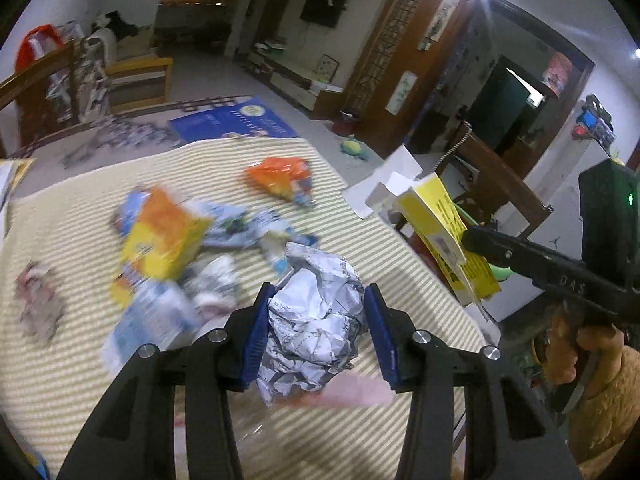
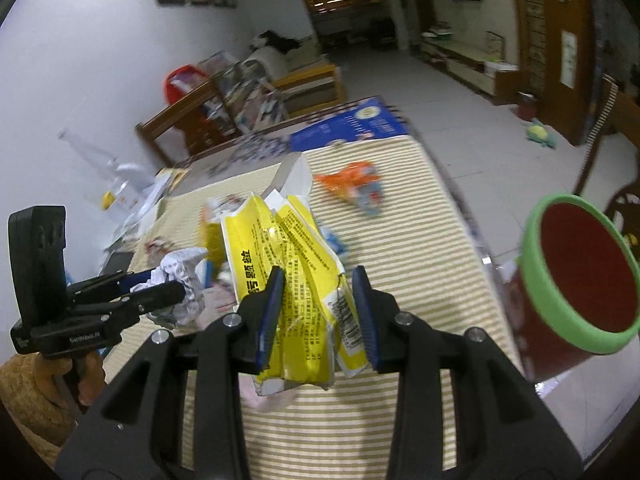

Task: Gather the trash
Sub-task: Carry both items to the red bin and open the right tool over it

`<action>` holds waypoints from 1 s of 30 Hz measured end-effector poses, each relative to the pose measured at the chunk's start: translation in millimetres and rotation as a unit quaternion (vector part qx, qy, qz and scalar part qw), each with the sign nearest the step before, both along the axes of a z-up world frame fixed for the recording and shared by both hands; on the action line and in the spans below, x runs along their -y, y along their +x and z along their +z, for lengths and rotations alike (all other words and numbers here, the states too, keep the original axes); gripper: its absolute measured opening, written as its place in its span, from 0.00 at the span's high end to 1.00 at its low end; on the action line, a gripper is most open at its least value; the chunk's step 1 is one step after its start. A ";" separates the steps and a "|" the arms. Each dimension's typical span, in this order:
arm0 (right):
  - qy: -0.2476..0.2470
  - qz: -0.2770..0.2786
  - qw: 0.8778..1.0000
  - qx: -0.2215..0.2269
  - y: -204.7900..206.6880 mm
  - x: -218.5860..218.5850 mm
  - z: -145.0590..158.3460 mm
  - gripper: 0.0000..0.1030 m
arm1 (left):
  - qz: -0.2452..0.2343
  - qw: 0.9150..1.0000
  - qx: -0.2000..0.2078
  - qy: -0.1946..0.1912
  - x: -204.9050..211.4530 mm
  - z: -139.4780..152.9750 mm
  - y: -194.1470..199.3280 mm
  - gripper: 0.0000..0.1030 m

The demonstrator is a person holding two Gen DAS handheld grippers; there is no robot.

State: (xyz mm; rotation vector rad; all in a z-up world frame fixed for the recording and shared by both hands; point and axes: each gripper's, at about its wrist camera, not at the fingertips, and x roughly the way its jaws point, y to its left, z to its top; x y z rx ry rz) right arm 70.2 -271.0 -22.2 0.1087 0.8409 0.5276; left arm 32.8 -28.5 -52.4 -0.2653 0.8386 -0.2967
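My left gripper (image 1: 318,328) is shut on a crumpled ball of printed white paper (image 1: 316,320), held above the striped tablecloth (image 1: 60,380). The same paper ball (image 2: 180,280) shows at the left of the right wrist view. My right gripper (image 2: 318,316) is shut on a crushed yellow box (image 2: 304,292) with black print; in the left wrist view that yellow box (image 1: 444,232) hangs past the table's right edge. A red bin with a green rim (image 2: 584,276) stands to the right of the table. More trash lies on the cloth: an orange wrapper (image 1: 282,178), a yellow-orange packet (image 1: 164,236) and blue-white wrappers (image 1: 248,228).
A blue box (image 1: 232,120) lies at the table's far end. Wooden chairs (image 1: 40,92) stand beyond it and another wooden chair (image 1: 500,184) to the right. A hand in a tan sleeve (image 1: 592,380) holds the right gripper. A green toy (image 2: 540,134) lies on the tiled floor.
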 end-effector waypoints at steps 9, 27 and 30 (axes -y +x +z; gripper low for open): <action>-0.010 -0.117 0.993 -0.005 40.7 106.7 -5.3 0.66 | -0.058 0.998 0.015 -0.016 86.6 16.4 61.0 0.57; -0.064 -0.299 0.952 -0.030 86.5 238.7 -47.1 0.39 | -0.173 0.985 0.003 -0.024 239.6 16.1 155.5 0.57; -0.067 -0.316 0.946 -0.026 79.2 256.4 -43.5 0.35 | -0.202 0.979 0.001 -0.021 272.9 9.5 166.7 0.57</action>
